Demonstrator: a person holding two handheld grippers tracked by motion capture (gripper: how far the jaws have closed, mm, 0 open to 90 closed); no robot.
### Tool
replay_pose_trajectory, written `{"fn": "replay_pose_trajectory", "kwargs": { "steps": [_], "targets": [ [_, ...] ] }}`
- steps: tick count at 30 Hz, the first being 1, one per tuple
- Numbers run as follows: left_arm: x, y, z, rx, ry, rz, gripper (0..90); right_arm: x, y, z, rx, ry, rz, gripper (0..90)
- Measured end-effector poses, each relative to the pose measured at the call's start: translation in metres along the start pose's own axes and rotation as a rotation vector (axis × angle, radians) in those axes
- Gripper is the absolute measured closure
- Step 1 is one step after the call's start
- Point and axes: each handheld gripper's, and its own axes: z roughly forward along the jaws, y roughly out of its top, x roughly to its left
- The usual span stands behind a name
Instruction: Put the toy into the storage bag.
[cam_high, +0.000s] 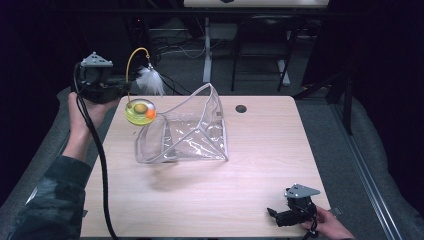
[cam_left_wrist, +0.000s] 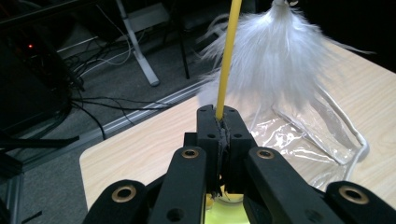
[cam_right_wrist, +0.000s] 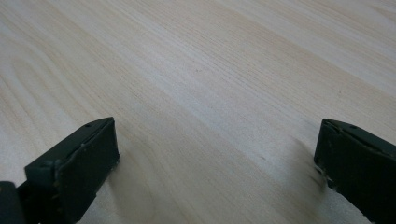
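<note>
We read no writing anywhere. Our left gripper (cam_high: 120, 89) clamps the yellow wand (cam_left_wrist: 227, 56) of a cat toy (cam_high: 140, 111): yellow-green dish, orange ball, white feather (cam_left_wrist: 275, 60), held above the clear pouch (cam_high: 190, 132). Our right gripper (cam_high: 280, 216) rests spread wide on the table (cam_high: 260, 150).

The tabletop (cam_high: 260, 165) is pale wood-grain laminate with a smooth, matt finish. The pouch (cam_high: 192, 132) is clear, glossy plastic film, creased, with a pale edge trim. The toy base (cam_high: 140, 111) is translucent yellow-green glossy plastic. Its wand (cam_left_wrist: 227, 56) is smooth yellow plastic; the feather tuft (cam_left_wrist: 280, 56) is white, soft and fluffy. Both sets of jaws are matt black plastic with brass-coloured rivets.
</note>
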Motion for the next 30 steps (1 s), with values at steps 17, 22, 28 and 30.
{"fn": "replay_pose_trajectory", "kwargs": {
  "steps": [17,22,28,30],
  "targets": [
    [-0.028,0.004,0.019,0.024,-0.091,0.051,88.5,0.000,0.000,0.000,0.000,0.000,0.000,0.0],
    [-0.034,-0.002,0.031,0.042,-0.118,0.049,88.5,0.000,0.000,0.000,0.000,0.000,0.001,0.0],
    [-0.041,-0.006,0.048,0.071,-0.147,0.054,88.6,0.000,0.000,0.000,0.002,0.000,0.001,0.0],
    [-0.043,-0.008,0.053,0.088,-0.156,0.058,88.6,0.000,0.000,0.000,0.002,0.000,0.001,0.0]
  ]
}}
